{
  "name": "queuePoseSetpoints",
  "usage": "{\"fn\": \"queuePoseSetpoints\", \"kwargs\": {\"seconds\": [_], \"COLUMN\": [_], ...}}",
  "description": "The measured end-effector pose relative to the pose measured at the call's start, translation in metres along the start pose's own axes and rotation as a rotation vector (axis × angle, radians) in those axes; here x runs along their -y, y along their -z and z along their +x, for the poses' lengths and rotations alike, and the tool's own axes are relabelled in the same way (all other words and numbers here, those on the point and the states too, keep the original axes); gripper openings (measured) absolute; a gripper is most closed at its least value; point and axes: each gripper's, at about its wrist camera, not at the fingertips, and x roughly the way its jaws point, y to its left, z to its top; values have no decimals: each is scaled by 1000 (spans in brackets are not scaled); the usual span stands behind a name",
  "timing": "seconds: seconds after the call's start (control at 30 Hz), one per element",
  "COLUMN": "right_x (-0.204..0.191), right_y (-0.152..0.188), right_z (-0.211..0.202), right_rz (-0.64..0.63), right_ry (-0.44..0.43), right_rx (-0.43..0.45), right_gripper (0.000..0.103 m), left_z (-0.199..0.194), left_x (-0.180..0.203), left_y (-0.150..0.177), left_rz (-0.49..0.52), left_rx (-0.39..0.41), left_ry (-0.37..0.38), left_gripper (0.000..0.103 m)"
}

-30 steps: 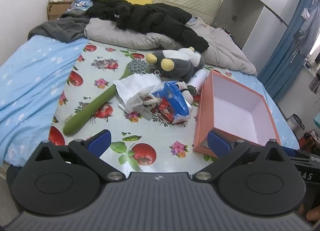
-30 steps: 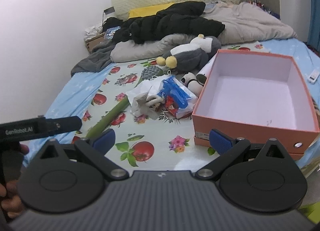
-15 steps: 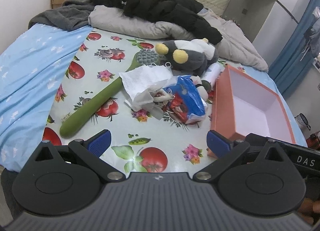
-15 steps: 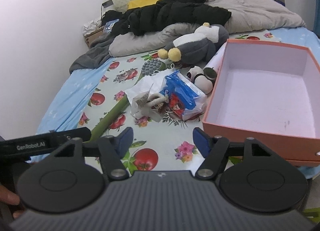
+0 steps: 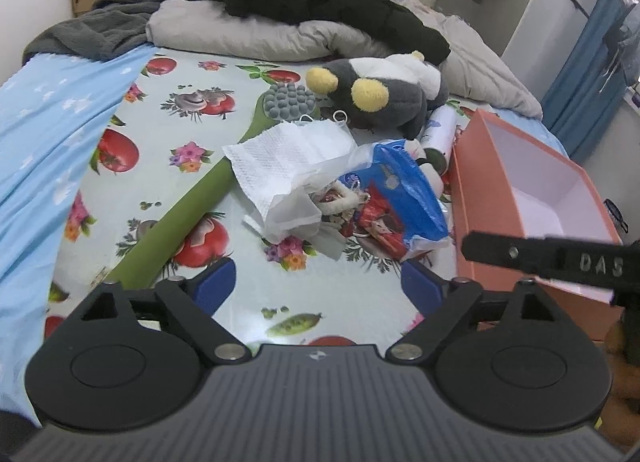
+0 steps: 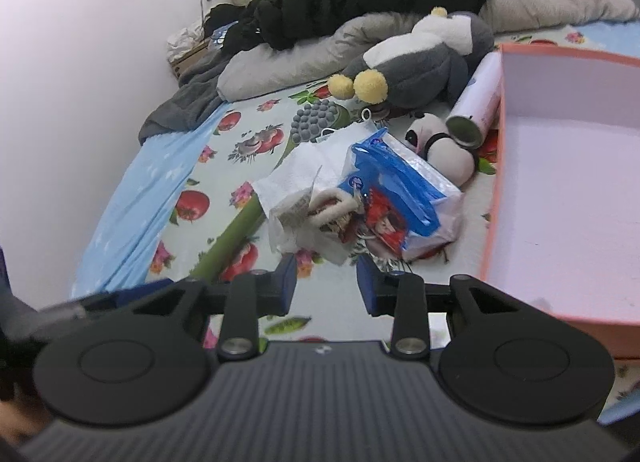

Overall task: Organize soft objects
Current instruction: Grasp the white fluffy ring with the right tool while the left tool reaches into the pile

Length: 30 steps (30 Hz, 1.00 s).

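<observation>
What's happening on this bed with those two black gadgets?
A person holds a gripper in each hand over a pile of soft things: a grey plush toy, a small panda, a tissue pack. Nothing is held yet. The left gripper has wide jaws; the right gripper has just been narrowing its jaws, empty. The orange box holds nothing visible.

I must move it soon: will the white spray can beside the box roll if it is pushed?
Probably yes: the white spray can lies on its side. The soft bed should slow it, and the orange box alongside likely blocks one direction.
</observation>
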Motion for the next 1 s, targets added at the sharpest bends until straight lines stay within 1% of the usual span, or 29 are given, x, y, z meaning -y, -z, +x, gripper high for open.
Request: {"fn": "queuePoseSetpoints", "kwargs": {"seconds": [0.07,0.1,0.17,0.2,0.3,0.33,0.43,0.53,0.7,0.77,0.83,0.9,0.93,1.0], "right_x": [0,0,4,6,7,8,14,16,18,21,28,33,35,37], "right_y": [-4,-7,-11,-13,-19,-21,-28,-34,-42,-44,-44,-44,-44,-44], "right_z": [15,23,37,43,62,69,88,104,127,138,149,159,163,167], "right_rz": [17,22,49,68,80,85,133,154,192,225,282,311,317,319], "right_ry": [37,55,36,18,59,59,44,29,6,3,-14,-1,1,-2], "right_rx": [-11,-14,-23,-32,-40,-42,-69,-94,-98,-123,-155,-178,-183,-177], "right_gripper": [40,42,41,41,40,40,39,38,38,38,32,29,29,27], "left_z": [13,19,35,40,57,65,80,95,110,115,120,125,127,134], "left_x": [-5,-7,-13,-17,-24,-26,-29,-32,-32,-32,-32,-32,-33,-34], "left_y": [-2,-4,-7,-7,-10,-12,-14,-20,-28,-30,-32,-33,-34,-34], "left_rz": [2,2,-4,-10,-14,-14,-17,-16,-1,3,8,12,12,4], "left_rx": [-2,-4,-14,-19,-25,-25,-25,-19,-4,1,2,6,2,-13], "left_ry": [3,1,-1,3,17,17,28,30,52,64,72,71,73,75], "left_gripper": [87,80,74,74,74,74,74,74,74,74,72,61,57,47]}}
